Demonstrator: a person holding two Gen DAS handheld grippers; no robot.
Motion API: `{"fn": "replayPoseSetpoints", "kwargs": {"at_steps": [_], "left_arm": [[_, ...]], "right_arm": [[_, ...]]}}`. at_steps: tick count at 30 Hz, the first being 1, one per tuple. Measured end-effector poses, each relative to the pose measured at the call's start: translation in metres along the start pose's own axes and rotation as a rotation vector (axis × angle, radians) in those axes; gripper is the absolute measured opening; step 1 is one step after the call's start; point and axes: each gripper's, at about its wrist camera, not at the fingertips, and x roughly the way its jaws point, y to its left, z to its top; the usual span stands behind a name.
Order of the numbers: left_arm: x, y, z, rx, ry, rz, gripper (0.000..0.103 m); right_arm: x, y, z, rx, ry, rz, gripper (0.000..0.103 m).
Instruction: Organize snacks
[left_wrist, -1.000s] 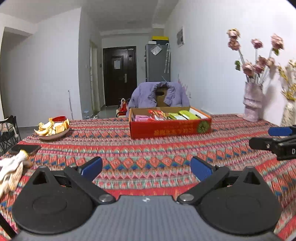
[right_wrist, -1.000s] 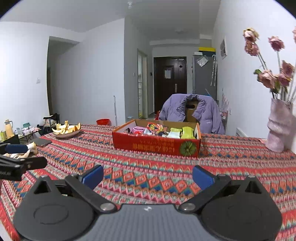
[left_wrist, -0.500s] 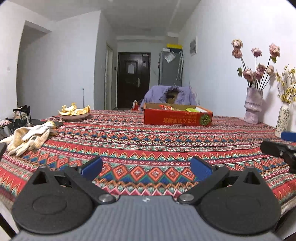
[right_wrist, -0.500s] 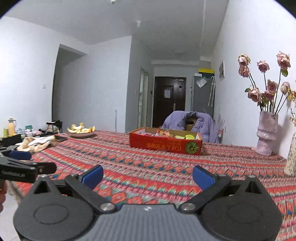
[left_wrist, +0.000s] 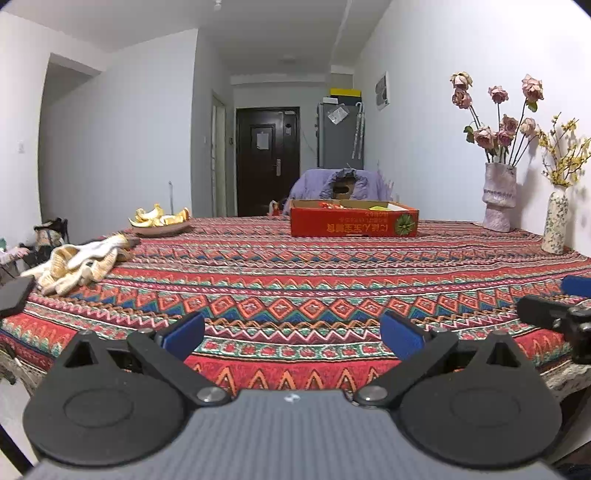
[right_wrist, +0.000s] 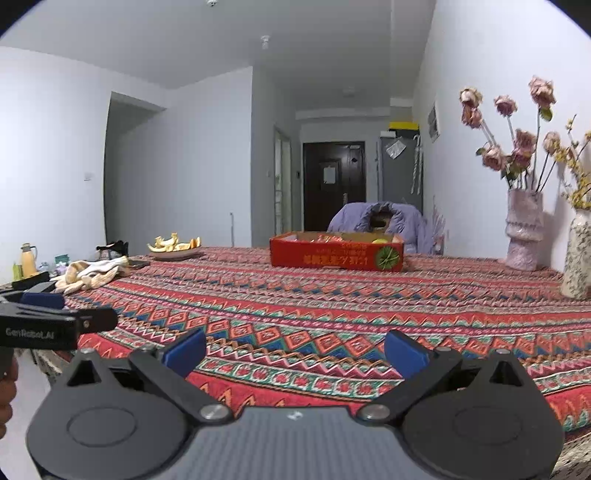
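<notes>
A red cardboard box (left_wrist: 354, 222) (right_wrist: 336, 254) holding several snack packets stands far across the table, its contents mostly hidden by the front wall at this low angle. My left gripper (left_wrist: 291, 334) is open at the table's near edge with nothing between its blue pads. My right gripper (right_wrist: 295, 349) is open too, empty, at the same near edge and far from the box. Each gripper shows at the side of the other's view: the right one (left_wrist: 554, 314) and the left one (right_wrist: 48, 321).
The patterned tablecloth (left_wrist: 295, 280) covers the table. A plate of peels (left_wrist: 160, 223) and a pair of gloves (left_wrist: 79, 260) lie at the left, with a dark phone (left_wrist: 14, 295) near the corner. Two vases (left_wrist: 498, 201) stand at the right wall. A chair with a purple jacket (left_wrist: 340, 186) is behind the box.
Both grippers have pulled back and dropped low toward the near table edge, so the box looks smaller and farther. Both stay open and empty.
</notes>
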Motion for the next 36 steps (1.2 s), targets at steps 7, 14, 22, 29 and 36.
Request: {"fn": "replayPoseSetpoints", "kwargs": {"at_steps": [7,14,22,29,36], "left_arm": [[-0.0001,-0.0047,-0.0001,0.014,-0.006,-0.006,0.103],[-0.0003,-0.0025,-0.0004,0.013,-0.006,-0.004,0.103],[-0.0017,-0.0045,0.0013,0.017,-0.012,-0.008,0.103],[-0.0015,-0.0046,0.0003,0.018,-0.010,-0.009,0.103],[-0.0031,-0.0048,0.0010,0.019,-0.017,-0.009,0.103]], "right_arm": [[-0.0037,-0.0052,0.0015,0.004,-0.001,-0.016,0.103],[-0.0035,-0.0048,0.0005,0.004,-0.003,-0.028,0.103],[-0.0045,-0.0059,0.0009,0.004,-0.009,-0.030,0.103],[-0.0036,-0.0061,0.0003,0.008,-0.007,-0.036,0.103],[-0.0050,-0.0069,0.0000,0.012,-0.010,-0.037,0.103]]}}
